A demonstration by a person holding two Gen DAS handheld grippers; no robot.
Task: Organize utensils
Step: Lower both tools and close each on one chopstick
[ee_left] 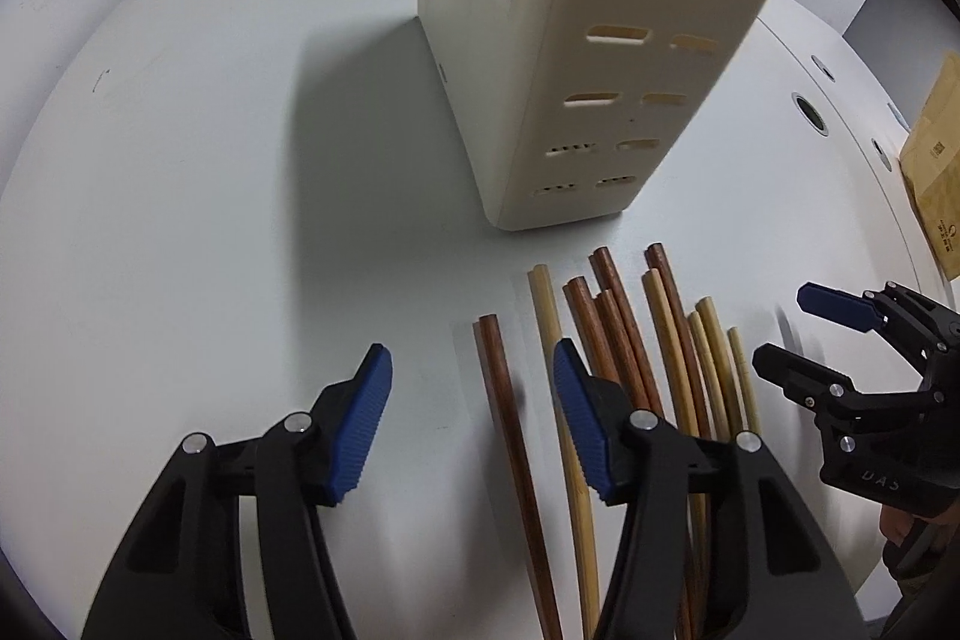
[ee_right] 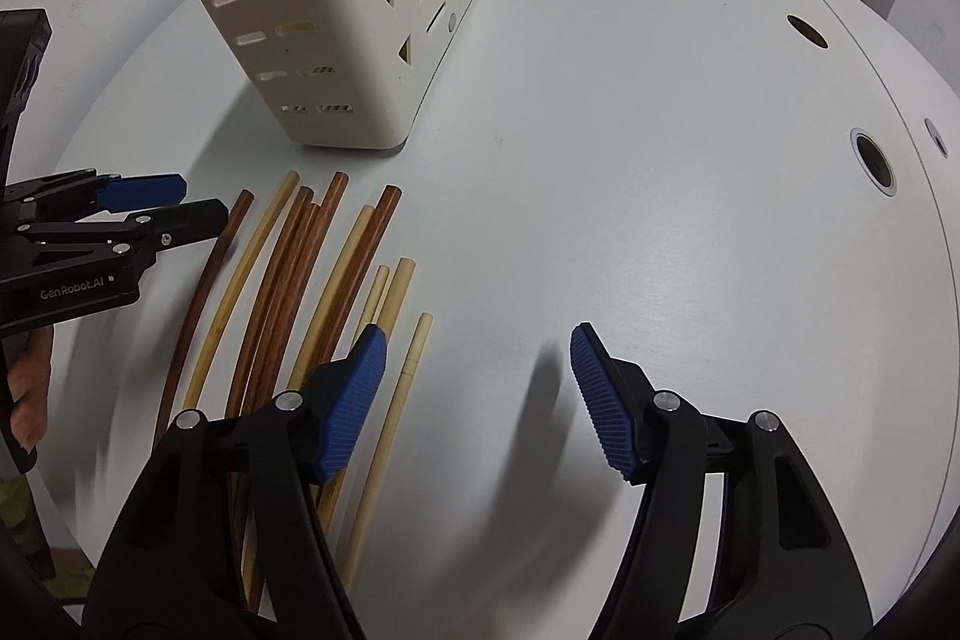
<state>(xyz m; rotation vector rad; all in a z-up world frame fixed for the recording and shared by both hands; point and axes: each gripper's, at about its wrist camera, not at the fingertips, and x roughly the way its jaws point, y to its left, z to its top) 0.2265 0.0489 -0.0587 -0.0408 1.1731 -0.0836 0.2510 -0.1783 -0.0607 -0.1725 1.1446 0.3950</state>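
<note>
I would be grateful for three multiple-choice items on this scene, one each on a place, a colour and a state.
1. Where do the chopsticks lie relative to the cream holder?
A. Inside it
B. On the table in front of it
C. On top of it

2. What colours are the chopsticks?
A. Dark brown and pale tan
B. All black
C. Red and green

3. What is between the jaws of the right gripper?
A. A spoon
B. A bundle of chopsticks
C. Nothing

Answers: 1 B, they lie loose on the table by its base. 2 A, both tones are mixed in the pile. 3 C, bare table shows between the blue pads.
</note>
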